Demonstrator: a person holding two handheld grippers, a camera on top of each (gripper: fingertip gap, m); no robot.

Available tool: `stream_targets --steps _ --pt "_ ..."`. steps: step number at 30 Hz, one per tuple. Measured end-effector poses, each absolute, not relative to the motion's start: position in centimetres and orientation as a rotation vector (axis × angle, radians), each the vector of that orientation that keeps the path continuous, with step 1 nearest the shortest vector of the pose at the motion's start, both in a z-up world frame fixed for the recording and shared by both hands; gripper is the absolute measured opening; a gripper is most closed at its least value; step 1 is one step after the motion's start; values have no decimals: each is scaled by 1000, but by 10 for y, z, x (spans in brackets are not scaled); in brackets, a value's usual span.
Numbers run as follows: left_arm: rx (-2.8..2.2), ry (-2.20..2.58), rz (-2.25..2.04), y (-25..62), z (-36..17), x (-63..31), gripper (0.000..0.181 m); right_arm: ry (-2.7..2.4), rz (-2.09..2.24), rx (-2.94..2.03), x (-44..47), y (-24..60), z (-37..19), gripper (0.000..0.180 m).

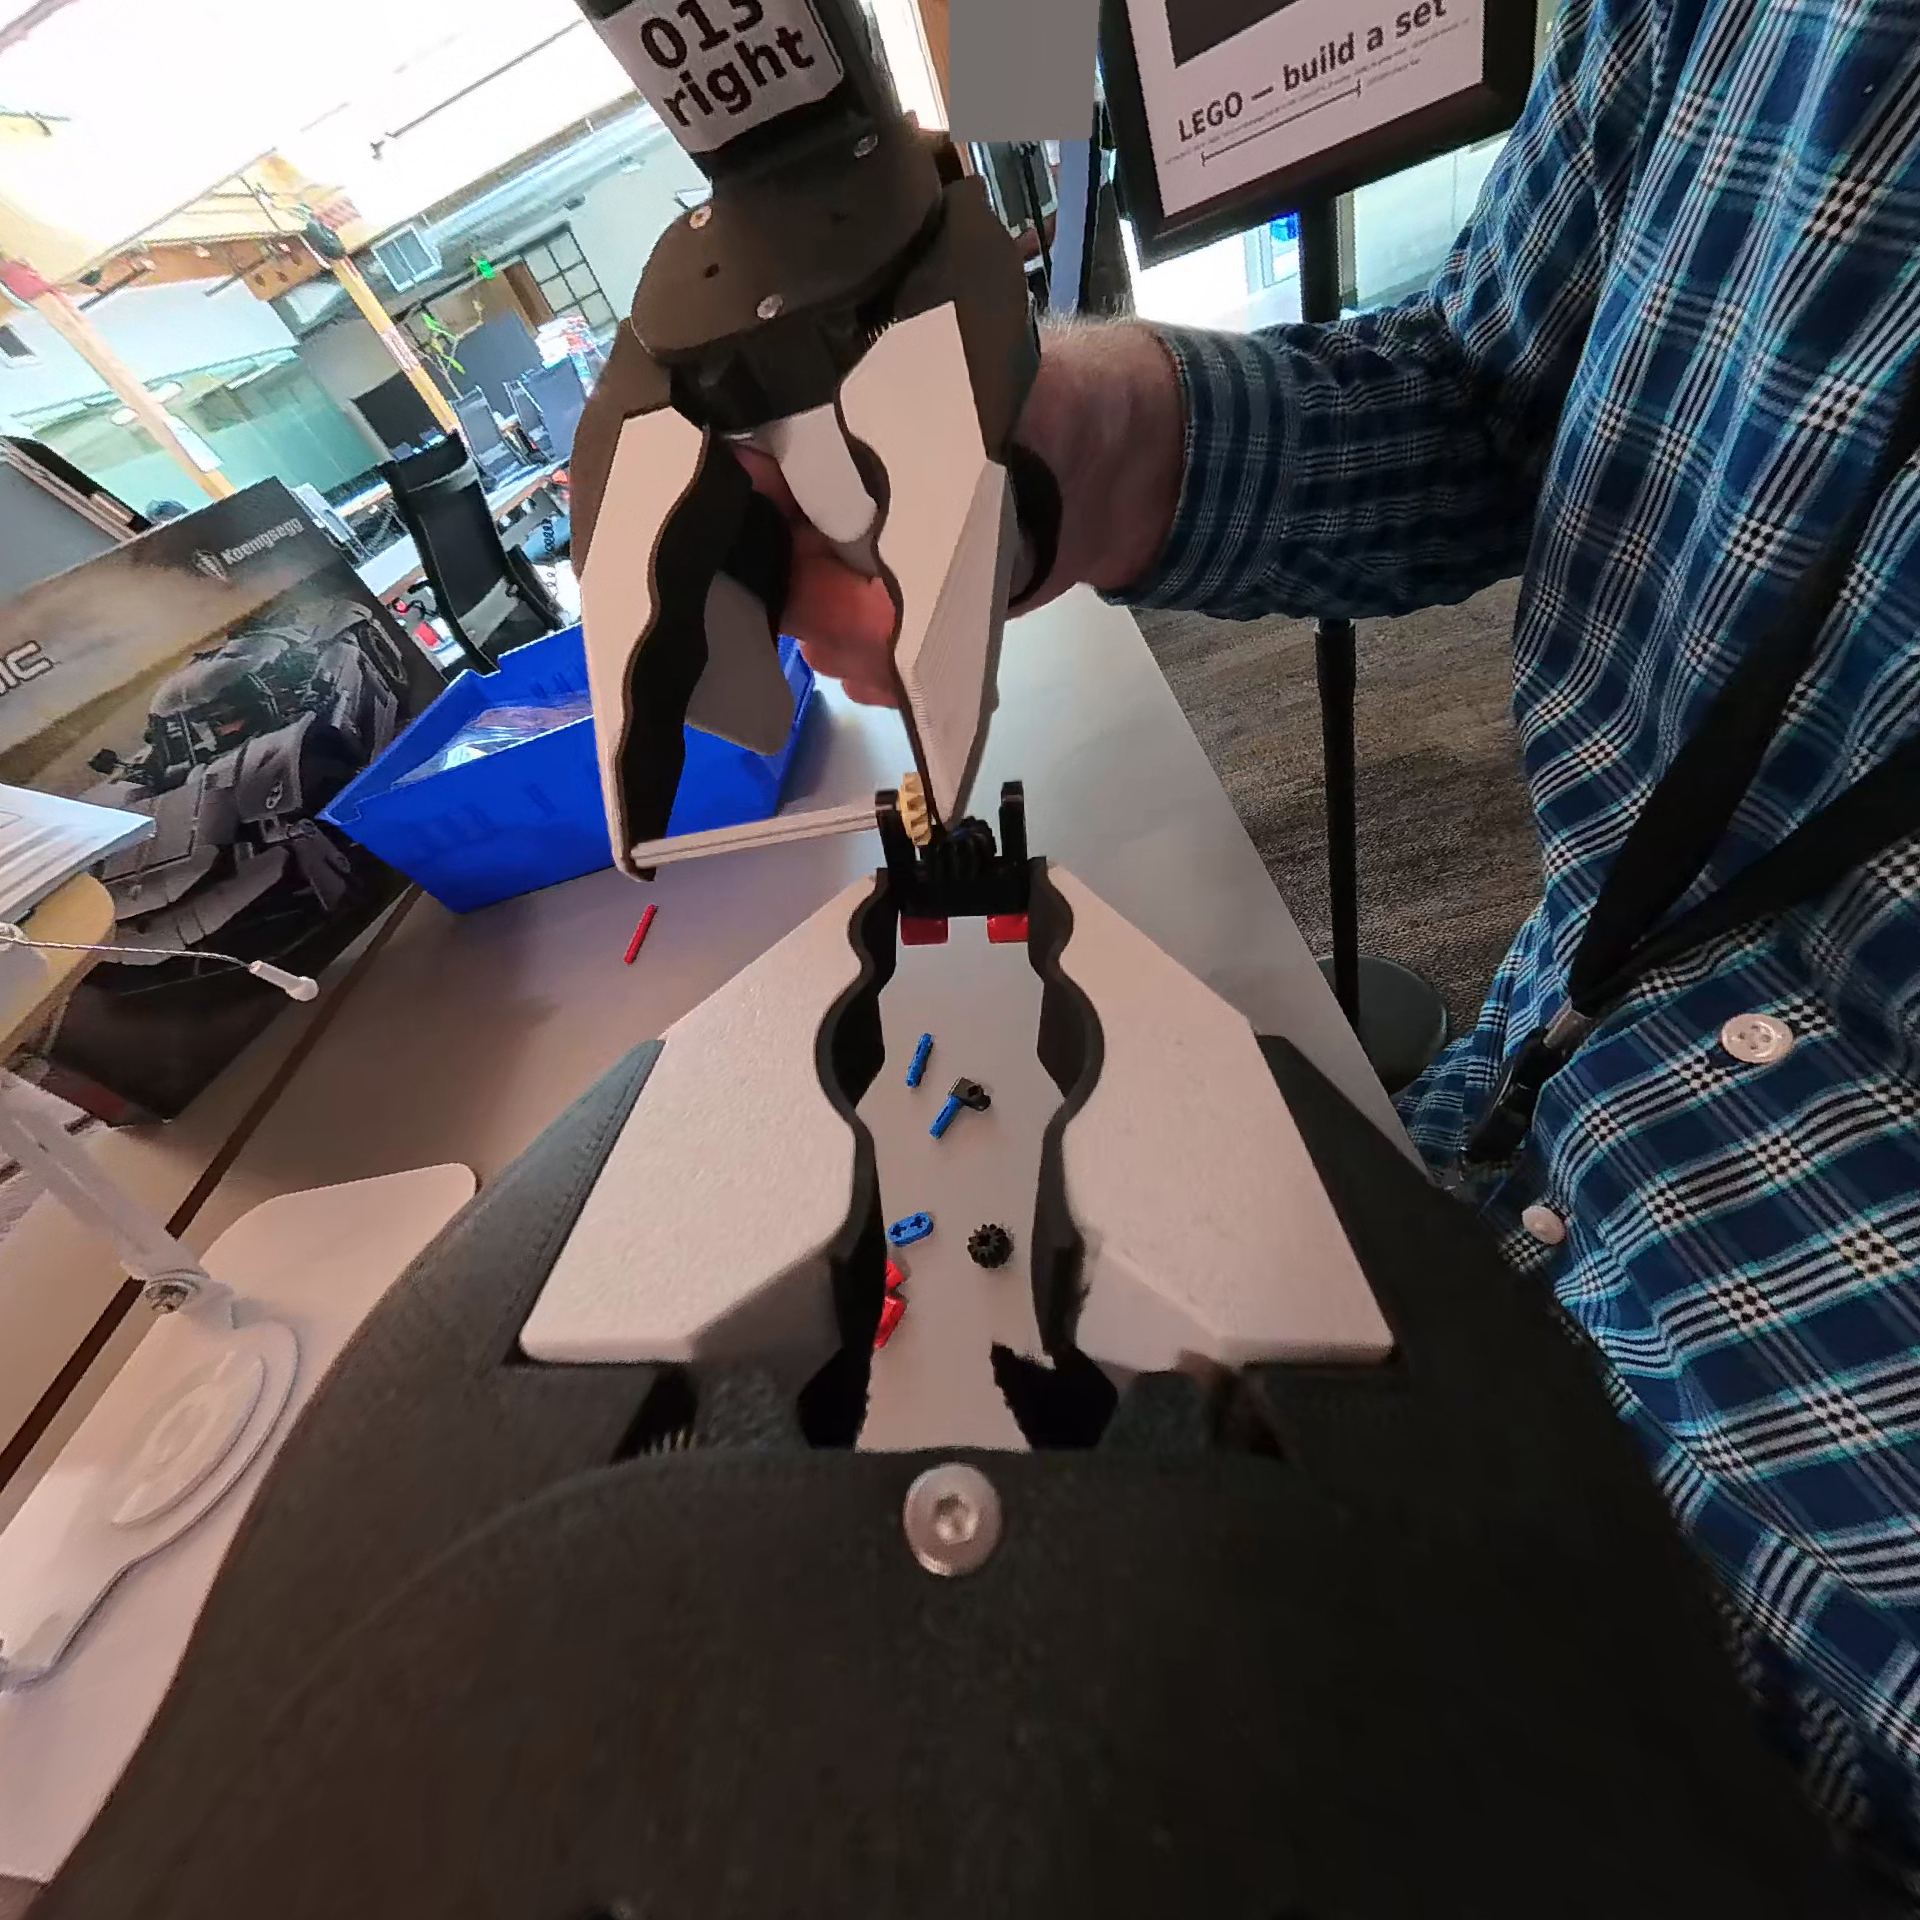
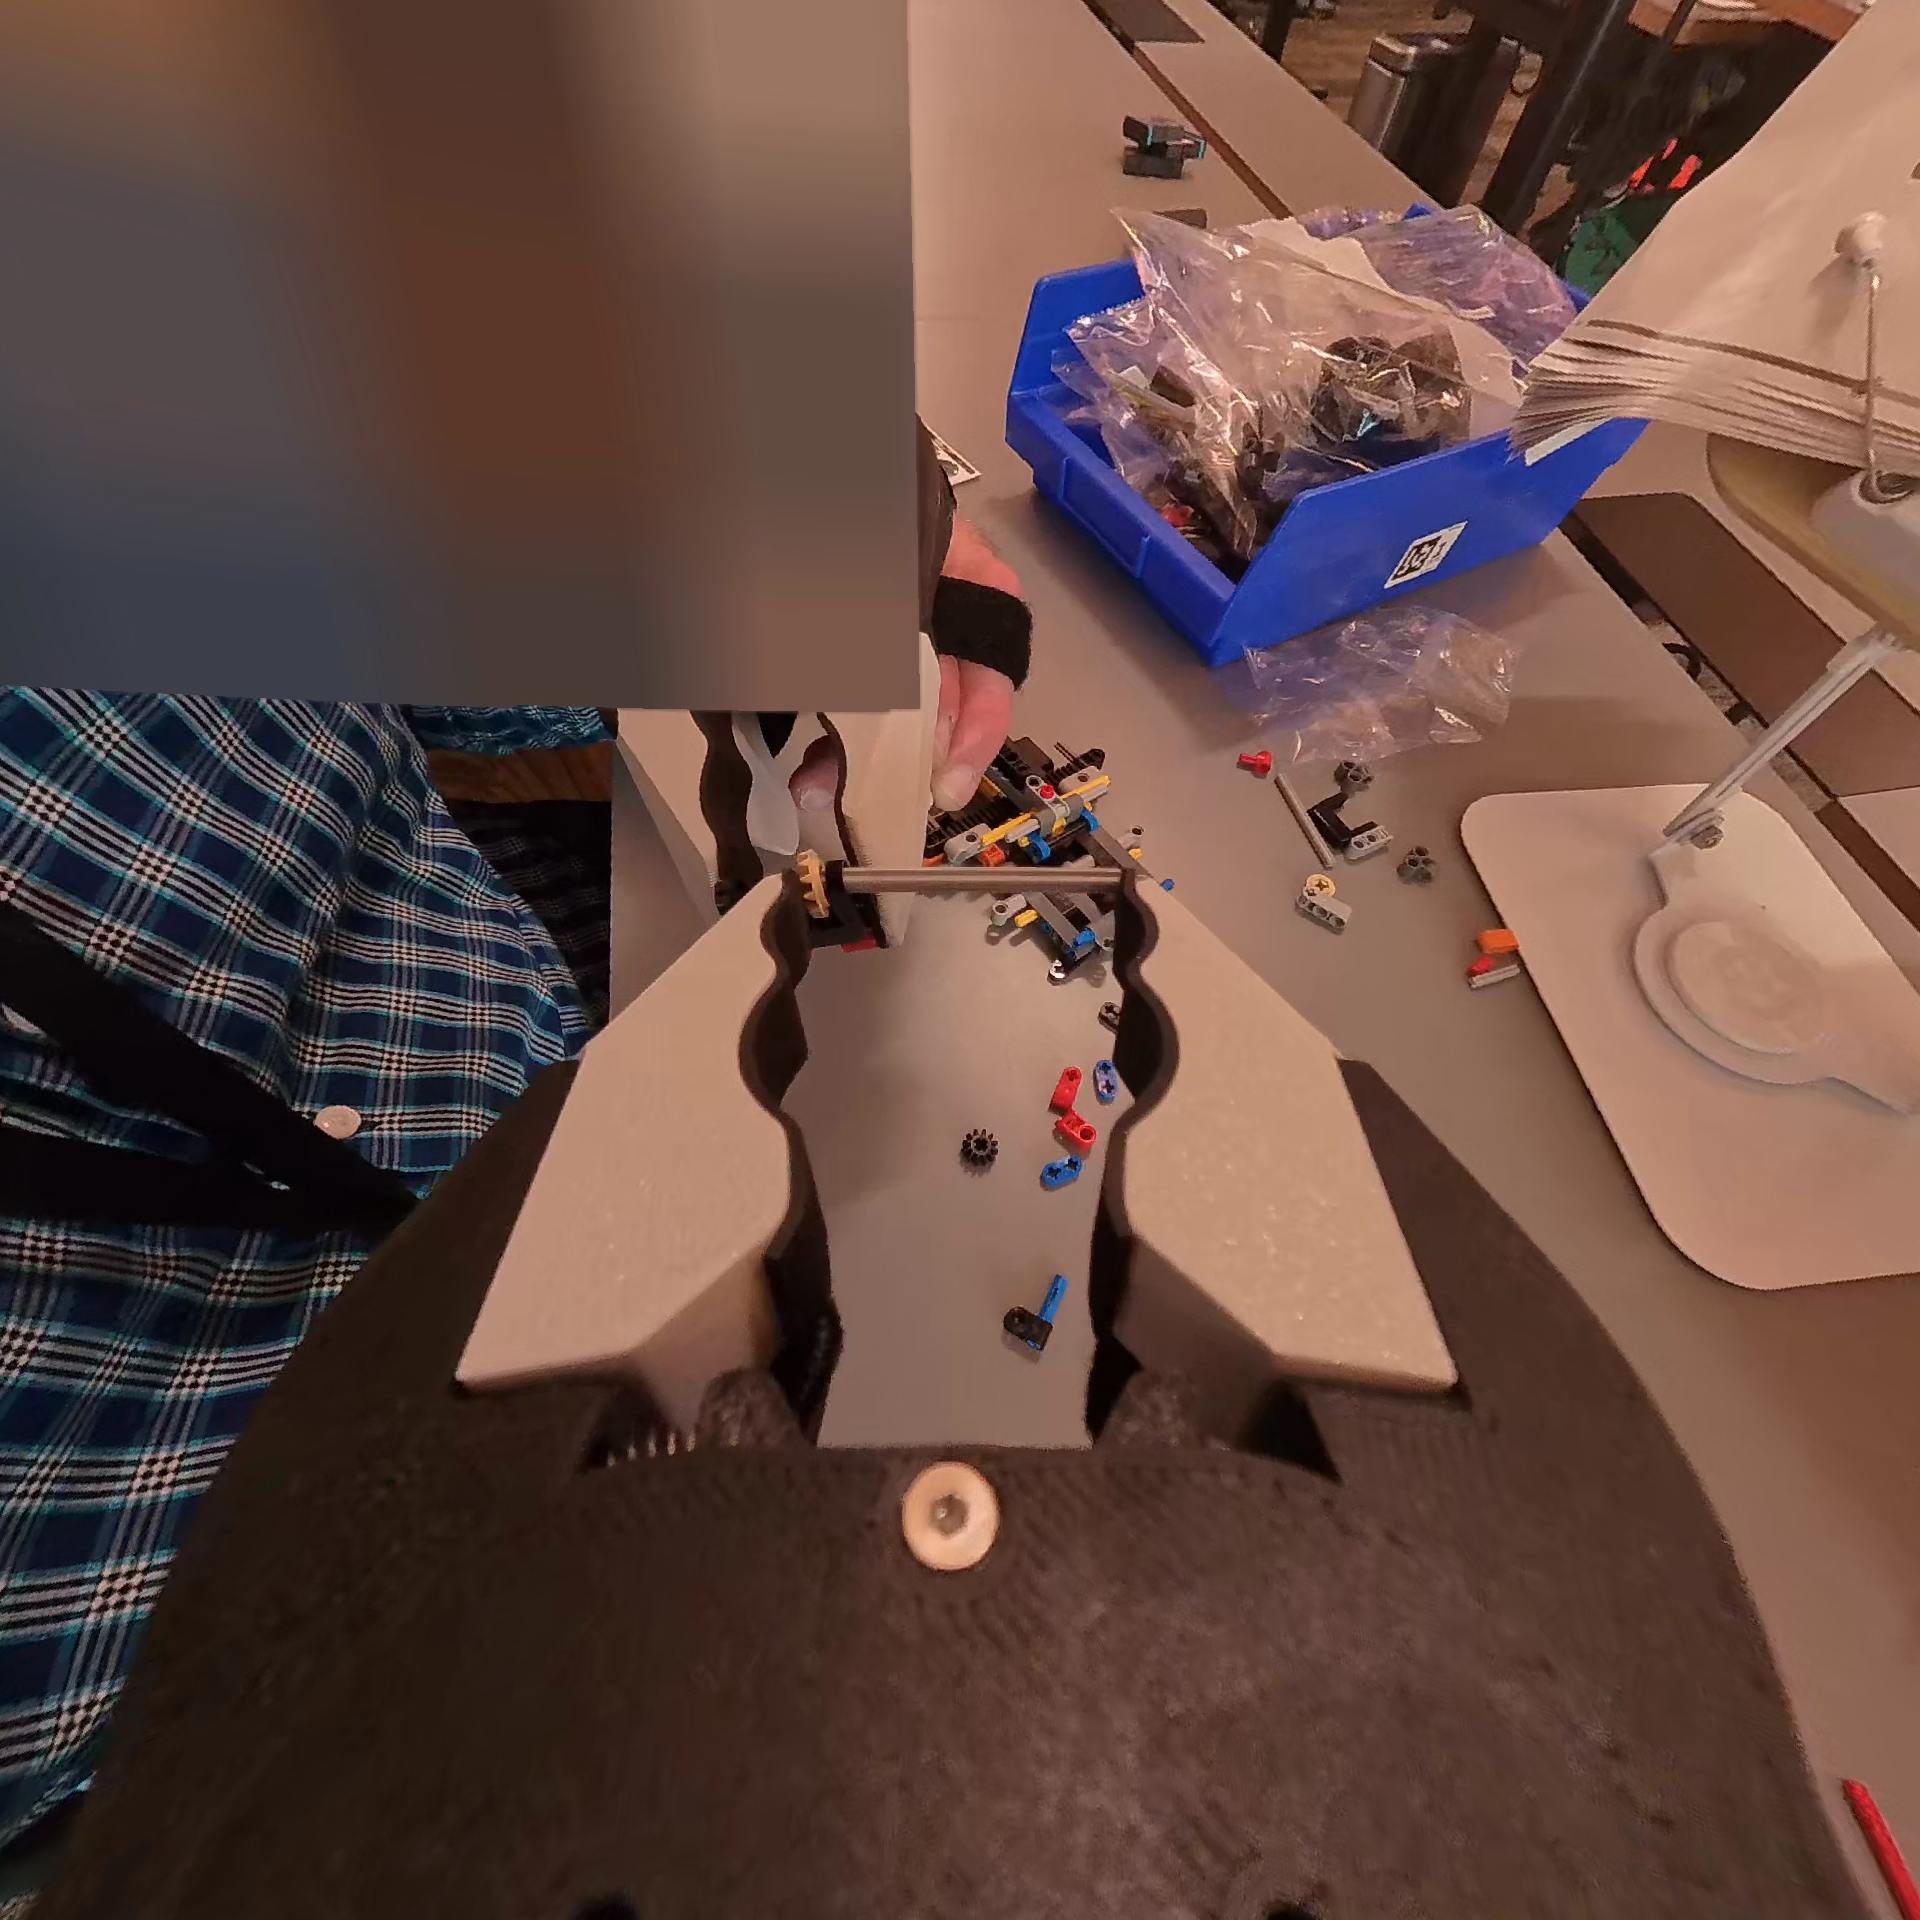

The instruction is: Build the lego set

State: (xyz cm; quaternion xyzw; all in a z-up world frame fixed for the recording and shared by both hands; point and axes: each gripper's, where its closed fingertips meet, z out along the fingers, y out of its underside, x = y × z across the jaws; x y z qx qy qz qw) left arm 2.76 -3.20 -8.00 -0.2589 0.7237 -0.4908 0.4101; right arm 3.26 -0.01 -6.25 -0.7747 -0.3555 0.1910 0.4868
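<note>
- The left gripper point(image 1: 961, 894) has its fingers drawn in on a small black frame piece point(image 1: 961, 868), which sits between the fingertips at 12 o'clock in the left wrist view; two red bits point(image 1: 966, 928) show along the frame's lower edge.
- The right gripper point(image 2: 961, 888) stands moderately open, spanning a grey rod point(image 2: 982, 880) end to end: the far end of the rod meets the fingertip at 1 o'clock in its own view, and the near end enters a tan gear point(image 2: 814, 886).
- In the left wrist view the same gripper point(image 1: 800, 831) hangs from 12 o'clock, held by a person's hand point(image 1: 1101, 468), with the rod point(image 1: 758, 834) lying crosswise and the gear point(image 1: 920, 810) touching the black frame.
- On the grey table point(image 2: 1403, 1039), between the right gripper's fingers, lie a black gear point(image 2: 979, 1148), red and blue connectors point(image 2: 1075, 1117) and a blue pin with a black end point(image 2: 1037, 1314).
- A part-built model point(image 2: 1044, 831) of black, grey, yellow and blue pieces lies just beyond the rod, at 12 o'clock.
- A blue bin point(image 2: 1340, 561) holding clear bags of pieces point(image 2: 1299, 384) stands at 1 o'clock, well apart from the grippers, with an empty bag point(image 2: 1382, 675) beside it.
- Loose grey and black pieces point(image 2: 1351, 831) are scattered at 2 o'clock, near a white stand base point(image 2: 1662, 1039).
- A red pin point(image 1: 640, 933) lies on the table at 11 o'clock in the left wrist view, near the bin point(image 1: 540, 821).
- The person's checked blue sleeve point(image 1: 1558, 364) fills the 2 o'clock side there.
</note>
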Motion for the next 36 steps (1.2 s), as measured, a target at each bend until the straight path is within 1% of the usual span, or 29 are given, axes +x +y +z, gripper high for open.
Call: stream_targets --steps 4,5,6,15,20,23,27,30,36 --pt "-654 1818 -1244 -32 -80 28 23 -856 467 -1885 33 0 -62 57" --pt "-657 1815 -1242 -32 -80 28 23 -863 477 -1886 32 -2 -62 53" --pt "-657 1809 -1228 -30 -80 29 23 -872 497 -1882 30 -4 -62 44" --pt "-655 1817 -1231 -31 -81 30 23 -863 492 -1885 31 -5 -64 45" --pt "-667 1817 -1224 -28 -83 30 23 -875 515 -1880 29 -6 -67 35" --pt "-678 1818 -1234 -28 -85 30 23 -872 525 -1881 29 -5 -68 35" --pt "-731 1825 -1253 -23 -92 33 23 -835 540 -1891 33 -1 -71 44" --pt "-763 1824 -1264 -20 -97 35 23 -792 555 -1880 39 1 -68 47" --pt "-861 1805 -1251 -12 -104 43 23 -697 515 -1910 63 -2 -69 43"
